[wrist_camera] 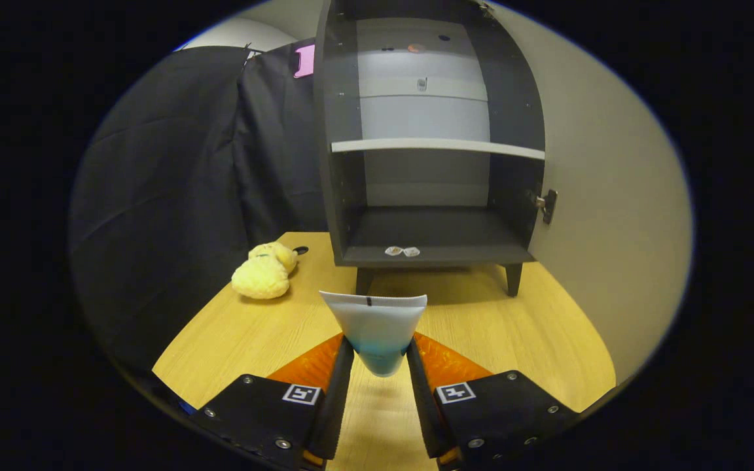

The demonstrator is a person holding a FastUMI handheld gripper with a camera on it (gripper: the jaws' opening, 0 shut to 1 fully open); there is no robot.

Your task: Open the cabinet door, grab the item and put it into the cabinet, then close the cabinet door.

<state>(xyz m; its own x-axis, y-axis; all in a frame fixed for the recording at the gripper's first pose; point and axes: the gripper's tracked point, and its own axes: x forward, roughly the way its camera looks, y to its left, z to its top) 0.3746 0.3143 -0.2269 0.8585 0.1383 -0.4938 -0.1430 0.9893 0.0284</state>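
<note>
The claw (pixel 380 356) grips a soft white tube (pixel 377 327) with a blue lower end, both fingers (pixel 341 386) pressing against its narrow blue part from either side, the gap between them only as wide as the tube itself. The tube stands upright between the fingertips, its flat crimped end fanned out wide at the top, held above the pale wooden table (pixel 482 327). Just beyond the tube stands the dark grey cabinet (pixel 344 196) on short legs, its door (pixel 612 196) swung fully open to the right, a hinge (pixel 546 204) showing on the cabinet's right side wall. Inside, one light shelf (pixel 436 146) crosses the cabinet at mid height, and the lower compartment beneath it has a dark floor with two small pale objects (pixel 402 251) lying side by side near its front lip; what they are cannot be told. The tube is outside the cabinet, in front of its lower compartment. To the left of the cabinet, a fuzzy yellow plush toy (pixel 262 271) lies on the table, well apart from the claw, with black cloth (pixel 174 196) hanging behind it.
</note>
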